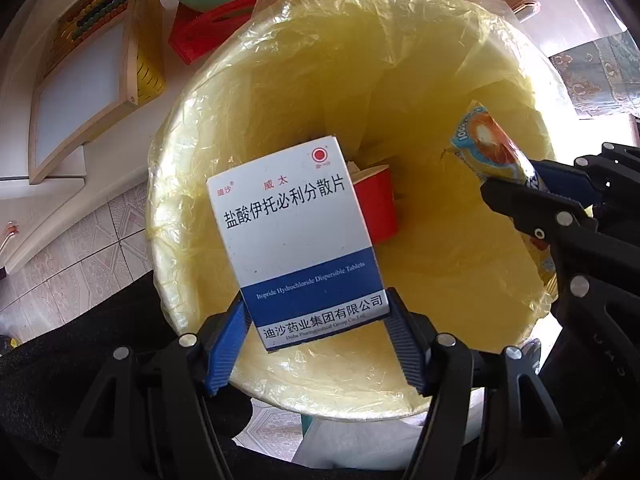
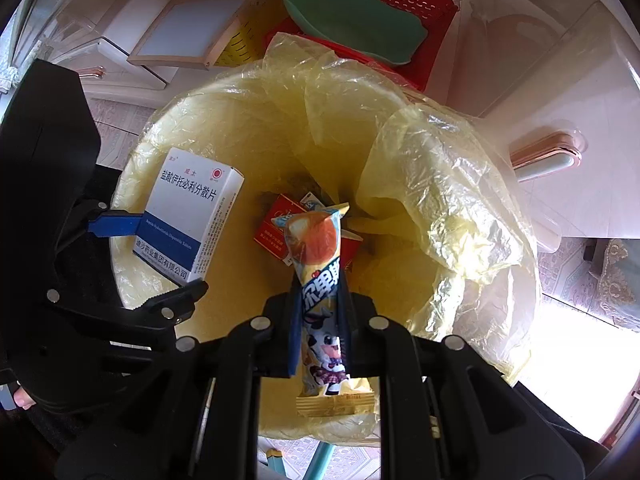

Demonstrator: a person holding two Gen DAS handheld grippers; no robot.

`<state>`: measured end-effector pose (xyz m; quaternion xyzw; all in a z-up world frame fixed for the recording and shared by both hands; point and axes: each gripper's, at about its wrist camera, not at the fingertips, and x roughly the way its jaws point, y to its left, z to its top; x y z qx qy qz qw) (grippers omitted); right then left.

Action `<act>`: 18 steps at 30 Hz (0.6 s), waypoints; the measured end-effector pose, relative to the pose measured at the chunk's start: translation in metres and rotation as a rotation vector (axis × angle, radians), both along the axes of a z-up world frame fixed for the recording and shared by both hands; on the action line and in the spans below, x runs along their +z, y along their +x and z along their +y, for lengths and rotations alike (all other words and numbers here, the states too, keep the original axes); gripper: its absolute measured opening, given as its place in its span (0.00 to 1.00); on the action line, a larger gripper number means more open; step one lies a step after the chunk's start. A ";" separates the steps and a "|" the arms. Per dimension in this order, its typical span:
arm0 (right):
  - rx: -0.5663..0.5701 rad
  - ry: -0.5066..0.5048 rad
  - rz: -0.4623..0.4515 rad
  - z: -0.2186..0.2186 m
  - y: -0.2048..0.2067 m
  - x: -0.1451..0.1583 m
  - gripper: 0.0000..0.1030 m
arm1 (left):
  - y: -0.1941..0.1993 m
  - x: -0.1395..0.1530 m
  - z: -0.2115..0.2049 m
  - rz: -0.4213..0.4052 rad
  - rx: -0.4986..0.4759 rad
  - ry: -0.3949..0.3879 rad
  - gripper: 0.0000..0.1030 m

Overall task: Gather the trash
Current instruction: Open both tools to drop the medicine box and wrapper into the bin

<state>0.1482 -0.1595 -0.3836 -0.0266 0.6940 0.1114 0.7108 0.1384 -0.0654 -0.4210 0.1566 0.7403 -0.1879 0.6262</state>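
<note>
A white and blue medicine box (image 1: 298,240) hangs over the open mouth of a bin lined with a yellow plastic bag (image 1: 420,92). My left gripper (image 1: 318,322) is shut on the box's lower end, blue pads on both sides. My right gripper (image 2: 320,300) is shut on a flat ice-cream wrapper (image 2: 316,248) with an orange picture, also above the bin. The right wrist view shows the box (image 2: 188,216) and the left gripper (image 2: 154,256) at the left. The wrapper (image 1: 486,144) and right gripper (image 1: 516,190) show at the right of the left wrist view. A red carton (image 2: 276,232) lies at the bin's bottom.
Behind the bin stand a red plastic stool (image 2: 416,4), a green basin (image 2: 352,20), a wooden-framed board with an abacus (image 1: 80,76) and a yellow basket (image 1: 150,68). White furniture with a rose-gold handle (image 2: 548,152) is at the right. Patterned floor tiles (image 1: 80,248) surround the bin.
</note>
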 end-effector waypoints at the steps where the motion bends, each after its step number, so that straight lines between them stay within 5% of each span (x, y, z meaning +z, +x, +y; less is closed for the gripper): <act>1: 0.000 0.003 0.003 -0.001 0.000 0.001 0.15 | 0.001 0.000 0.001 0.005 0.006 -0.006 0.63; 8: 0.012 -0.001 0.012 -0.003 -0.001 -0.005 0.17 | 0.002 -0.001 0.000 0.017 0.013 0.003 0.64; 13: 0.003 -0.004 0.002 -0.003 -0.002 -0.007 0.43 | -0.001 -0.001 -0.004 0.025 -0.007 0.005 0.78; 18: -0.002 -0.008 -0.004 -0.002 -0.001 -0.005 0.43 | -0.002 -0.003 -0.003 0.029 0.001 0.011 0.79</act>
